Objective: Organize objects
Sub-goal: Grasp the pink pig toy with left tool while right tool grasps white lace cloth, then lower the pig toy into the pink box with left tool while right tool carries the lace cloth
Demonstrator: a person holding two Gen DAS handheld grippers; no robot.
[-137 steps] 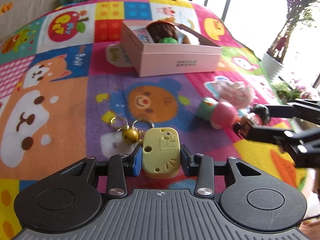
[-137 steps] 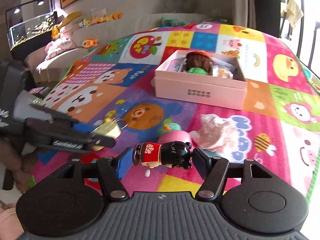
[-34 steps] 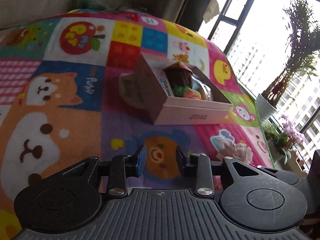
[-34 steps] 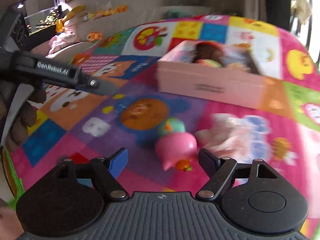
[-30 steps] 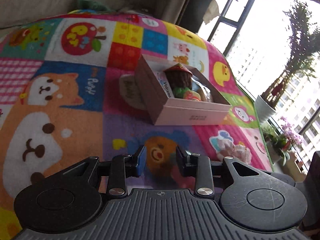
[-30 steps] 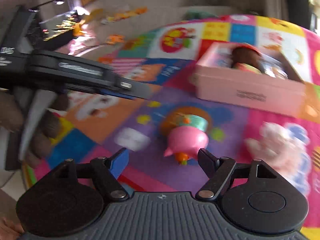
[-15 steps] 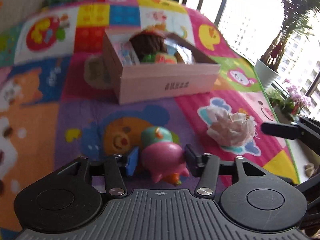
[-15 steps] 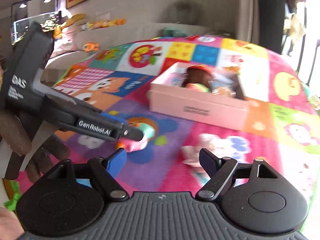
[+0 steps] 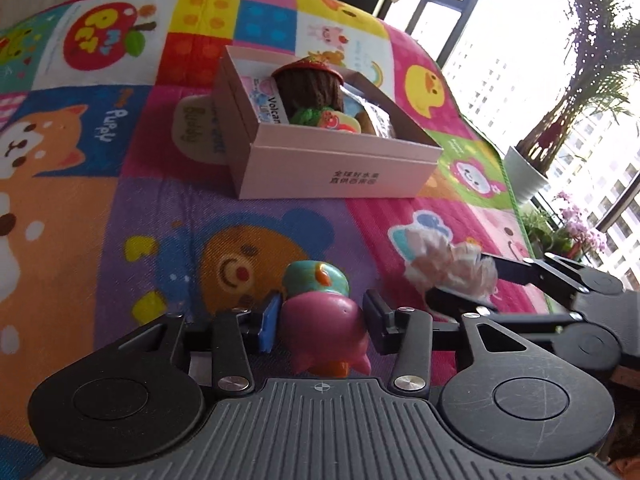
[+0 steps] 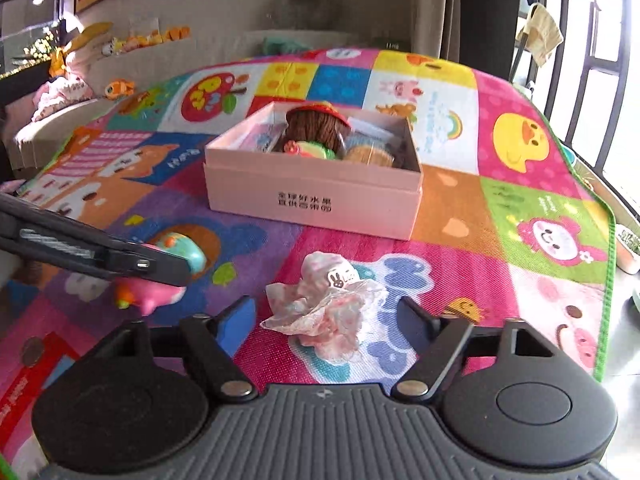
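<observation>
Jaws of the left gripper now bracket the pink pig toy, barely apart; right gripper, jaws spread, has reached the crumpled wrapper.

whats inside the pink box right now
The pink box holds a brown-haired doll with a red cap, a green and pink piece in front, a printed card and a tan bundle. Whatever lies beneath them is covered.

Left gripper finger covers the middle of the pig toy in the right wrist view. Box print is too small to read. Box contents overlap; the doll hides items behind it.
</observation>
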